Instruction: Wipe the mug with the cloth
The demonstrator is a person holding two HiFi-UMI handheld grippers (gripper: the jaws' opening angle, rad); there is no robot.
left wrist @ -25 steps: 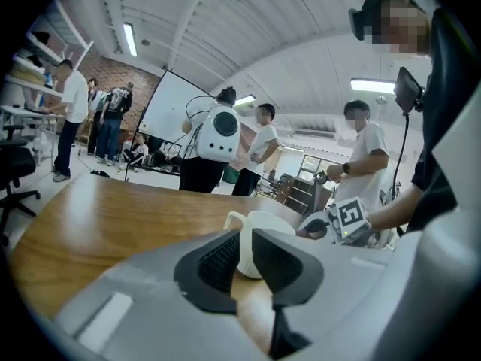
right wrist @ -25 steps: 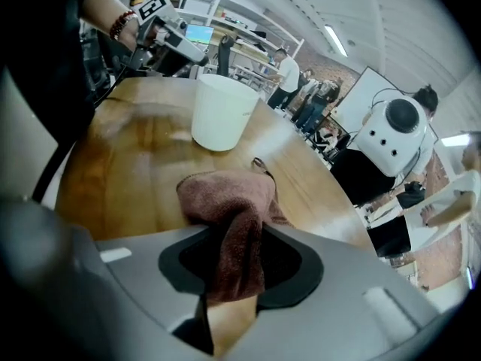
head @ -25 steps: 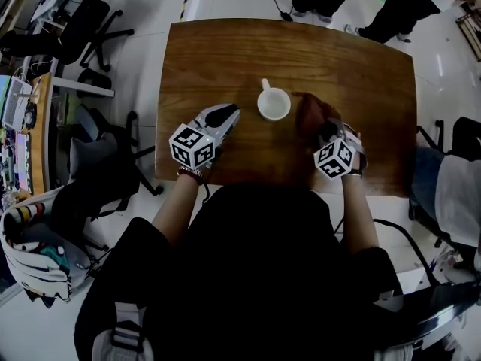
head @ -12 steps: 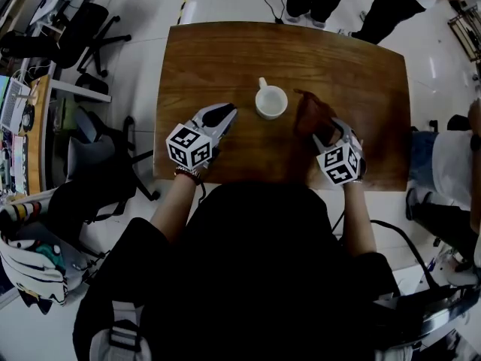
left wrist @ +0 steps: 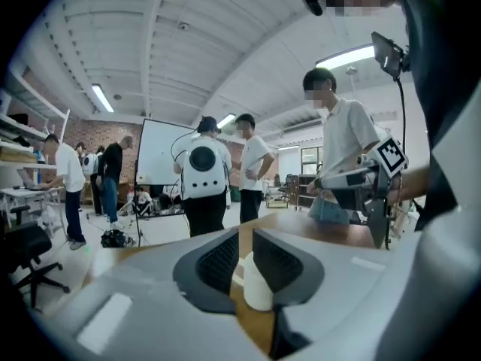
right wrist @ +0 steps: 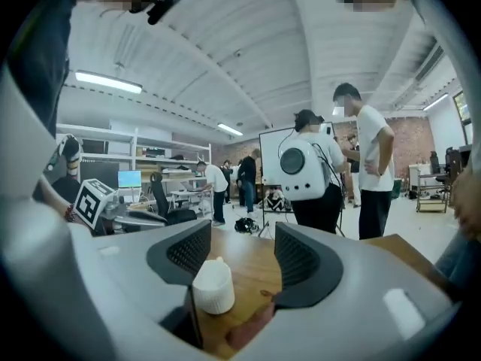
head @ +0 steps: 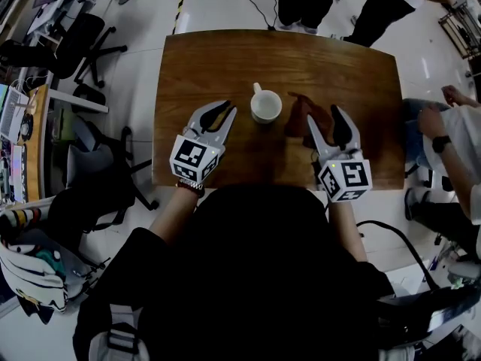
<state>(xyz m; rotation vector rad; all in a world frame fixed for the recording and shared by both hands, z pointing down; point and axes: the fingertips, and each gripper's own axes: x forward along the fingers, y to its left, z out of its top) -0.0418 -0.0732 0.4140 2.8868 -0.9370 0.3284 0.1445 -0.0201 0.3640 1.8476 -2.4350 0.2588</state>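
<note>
Mug (head: 266, 105): white, upright on the wooden tabletop (head: 218, 59) near its middle, with the handle turned to the far side. It stands free between the two grippers and a little beyond their tips, touched by neither.

Cloth (head: 304, 111): dark reddish and crumpled, on the tabletop just right of the mug.

Left gripper (head: 219, 111): held left of the mug, tips pointing toward it. Its fingers (left wrist: 218, 258) are nearly together, with a narrow slit between the pads and nothing pinched. In the left gripper view the mug shows through that slit, farther along the tabletop.

Right gripper (head: 328, 125): its fingers (right wrist: 297, 258) have just been opening and stand spread, with nothing between them. In the right gripper view the mug appears beyond the gap, toward the left finger. The cloth lies low at the near edge, below the fingers and clear of the pads.
</note>
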